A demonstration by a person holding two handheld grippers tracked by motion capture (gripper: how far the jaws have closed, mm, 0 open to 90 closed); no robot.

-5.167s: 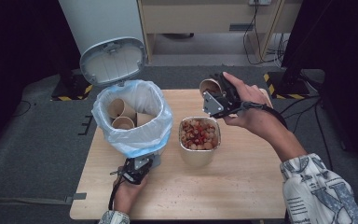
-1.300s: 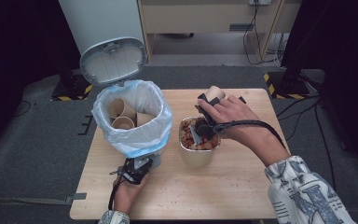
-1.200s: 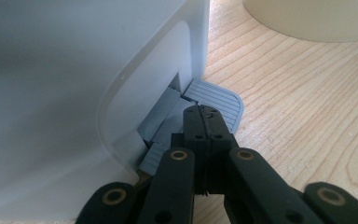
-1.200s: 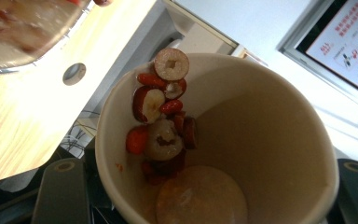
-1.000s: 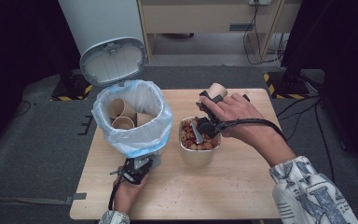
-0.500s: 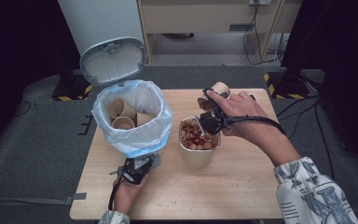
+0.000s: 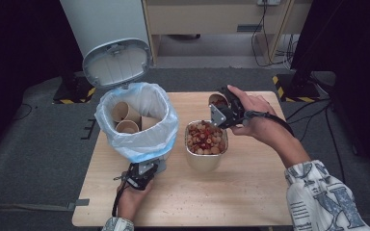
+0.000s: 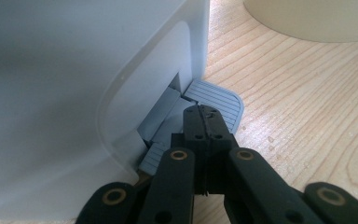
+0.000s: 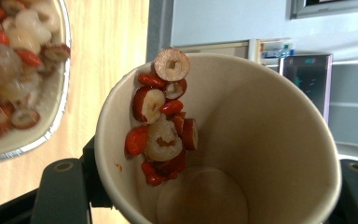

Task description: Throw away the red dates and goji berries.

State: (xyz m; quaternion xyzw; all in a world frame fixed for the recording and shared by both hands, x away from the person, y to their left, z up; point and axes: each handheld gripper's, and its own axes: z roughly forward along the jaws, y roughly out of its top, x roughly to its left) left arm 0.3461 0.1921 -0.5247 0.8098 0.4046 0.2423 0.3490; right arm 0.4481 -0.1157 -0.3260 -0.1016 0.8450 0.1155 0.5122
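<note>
I judge I'm partway through tipping a paper cup [image 7: 218, 100] of dried fruit into the foil tub [image 7: 205, 144] at the middle of the table [image 7: 250, 192]. My right tongs [image 7: 224, 114] are clamped on the cup, one jaw on each side of its wall, and hold it tilted just beside the tub's far right corner. In the right gripper view a clump of red slices and pale pieces [image 9: 163, 121] sticks to the cup's lower wall near the rim. Next I'd tilt it further over the tub, perhaps shake it, so the clump drops. My left tongs [image 8: 204, 126] are fully closed with nothing between them, their tips pressing on the bin's grey pedal [image 8: 216, 100]; the bin [image 7: 137, 122] stands open, with cups lying inside
</note>
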